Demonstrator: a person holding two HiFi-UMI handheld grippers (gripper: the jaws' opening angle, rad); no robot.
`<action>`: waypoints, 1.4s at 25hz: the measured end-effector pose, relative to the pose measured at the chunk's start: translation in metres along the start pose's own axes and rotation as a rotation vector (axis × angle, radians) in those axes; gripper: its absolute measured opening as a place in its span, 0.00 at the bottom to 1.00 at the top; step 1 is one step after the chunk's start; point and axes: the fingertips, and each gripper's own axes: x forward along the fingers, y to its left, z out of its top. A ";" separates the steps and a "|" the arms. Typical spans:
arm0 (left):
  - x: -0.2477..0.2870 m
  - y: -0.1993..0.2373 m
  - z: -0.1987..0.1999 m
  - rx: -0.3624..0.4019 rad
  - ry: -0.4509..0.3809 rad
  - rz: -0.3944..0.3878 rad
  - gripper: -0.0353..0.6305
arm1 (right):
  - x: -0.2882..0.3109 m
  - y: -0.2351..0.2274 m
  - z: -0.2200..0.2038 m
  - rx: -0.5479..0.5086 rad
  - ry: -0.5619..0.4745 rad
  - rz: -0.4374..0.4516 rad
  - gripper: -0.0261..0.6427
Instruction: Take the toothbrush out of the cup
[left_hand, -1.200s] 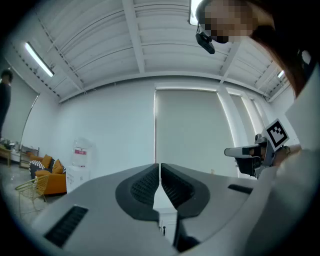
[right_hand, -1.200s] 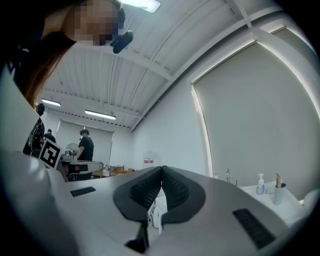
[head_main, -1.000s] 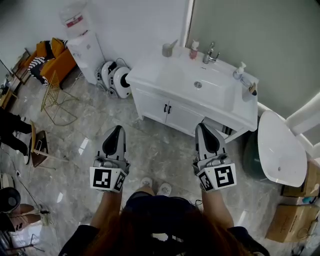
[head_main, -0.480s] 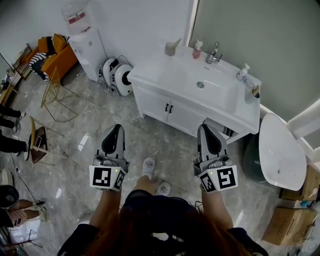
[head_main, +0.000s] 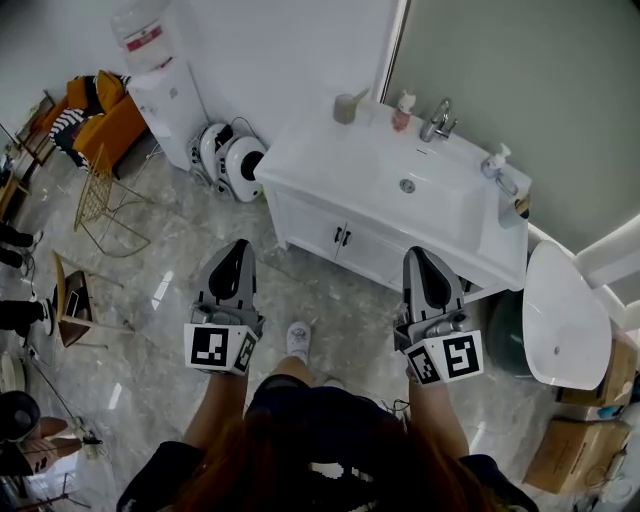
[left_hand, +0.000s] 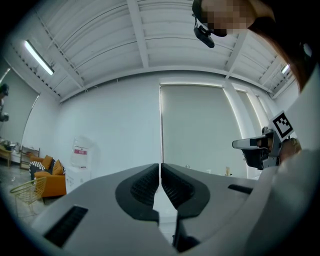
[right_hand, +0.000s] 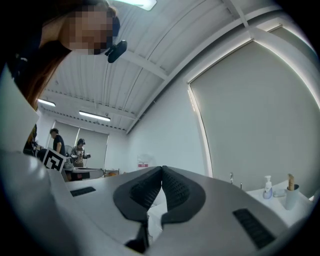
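A white cup (head_main: 513, 211) with a wooden toothbrush (head_main: 520, 205) stands at the right end of the white vanity (head_main: 330, 160), beside a pump bottle (head_main: 497, 162). In the right gripper view the cup (right_hand: 291, 196) and toothbrush (right_hand: 290, 181) show far right, well ahead. My left gripper (head_main: 240, 245) is shut and empty over the floor, short of the vanity's left part; its jaws (left_hand: 160, 167) meet. My right gripper (head_main: 418, 253) is shut too, with nothing held, in front of the cabinet; its pads touch (right_hand: 162, 169).
A grey cup (head_main: 345, 107), a pink bottle (head_main: 404, 110) and a faucet (head_main: 437, 120) stand along the vanity's back. A water dispenser (head_main: 160, 85), white round appliances (head_main: 232, 155), an orange chair (head_main: 100, 115) and a wire stand (head_main: 105, 200) are left. A white oval fixture (head_main: 560, 315) and boxes (head_main: 580, 445) are right.
The person has stepped toward the vanity; both shut grippers moved forward with them and the vanity sits nearer and lower in the head view. Neither jaw pair opened.
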 end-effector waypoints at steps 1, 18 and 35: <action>0.014 0.009 -0.001 0.000 -0.002 -0.008 0.10 | 0.015 -0.003 -0.001 -0.004 -0.002 -0.006 0.06; 0.188 0.124 -0.012 -0.005 -0.016 -0.154 0.10 | 0.188 -0.039 -0.019 -0.024 -0.011 -0.151 0.06; 0.297 0.147 -0.047 -0.017 0.026 -0.095 0.10 | 0.297 -0.116 -0.049 0.011 0.008 -0.081 0.06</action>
